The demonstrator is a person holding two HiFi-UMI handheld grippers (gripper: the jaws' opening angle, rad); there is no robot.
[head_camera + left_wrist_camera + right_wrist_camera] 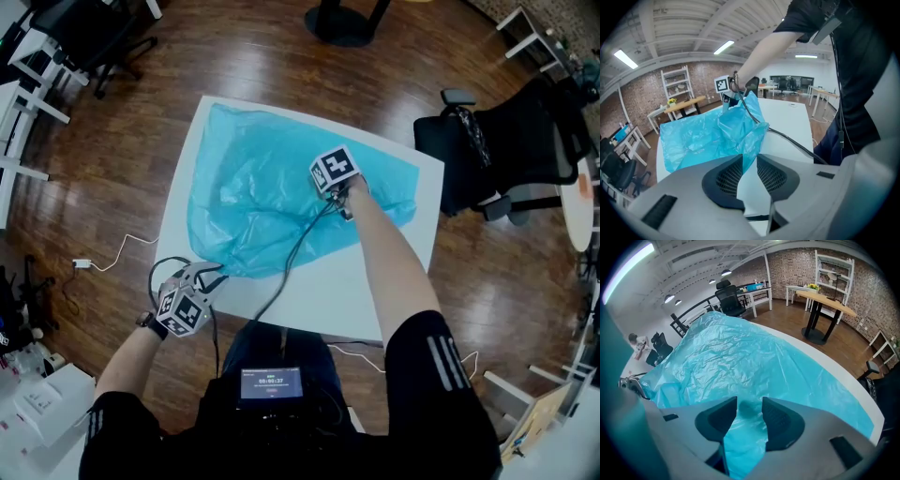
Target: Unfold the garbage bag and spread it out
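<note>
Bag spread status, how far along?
Mostly done: the garbage bag is unfolded and covers most of the table. In hand: the left gripper pinches its near corner, and the right gripper appears to grip film mid-bag, tenting it. Left: flatten the wrinkled, bunched near edge, then release.

One bag [262, 187], blue. One table [375, 291], white. Two tools: left tool [214, 277], right tool [345, 208], with one marker cube on each. One black cable [291, 267] across the table. Two black chairs on the floor: right chair [497, 150] and far-left chair [89, 33]. One white cable [117, 255] on the floor.
</note>
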